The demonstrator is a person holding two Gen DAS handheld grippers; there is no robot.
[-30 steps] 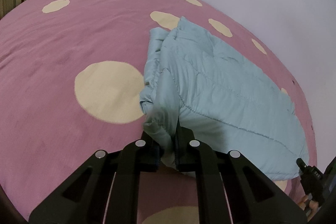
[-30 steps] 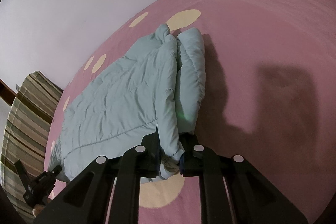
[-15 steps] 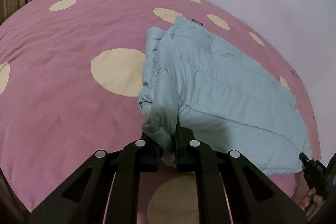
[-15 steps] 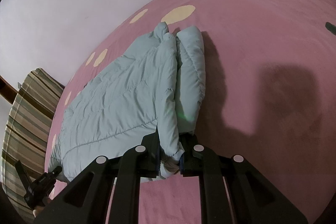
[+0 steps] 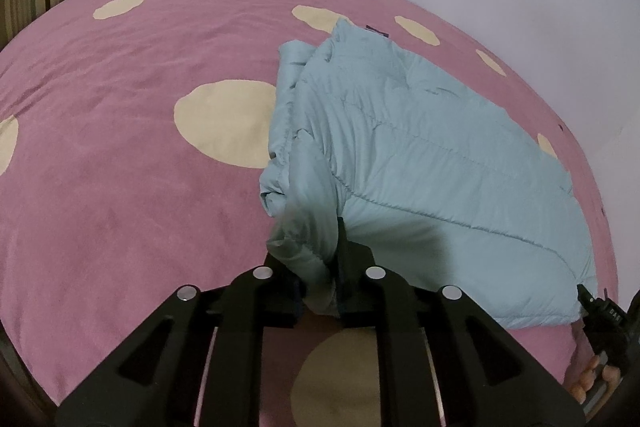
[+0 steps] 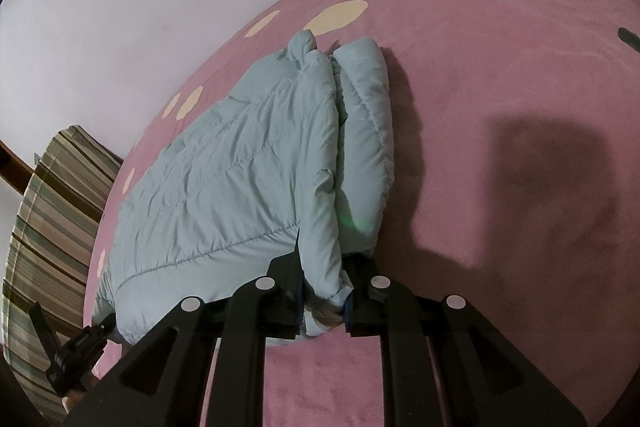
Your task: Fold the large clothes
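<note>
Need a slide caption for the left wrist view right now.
Left gripper clamps a corner of the pale blue padded jacket on the pink dotted blanket.

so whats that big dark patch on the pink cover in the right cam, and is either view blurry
Right wrist view: the patch is a soft-edged shadow on the cover, not a stain; a small green glare spot sits on the jacket. Left wrist view: sharp, evenly lit, the fabric in the left gripper shaded; both views bend at the edges.
</note>
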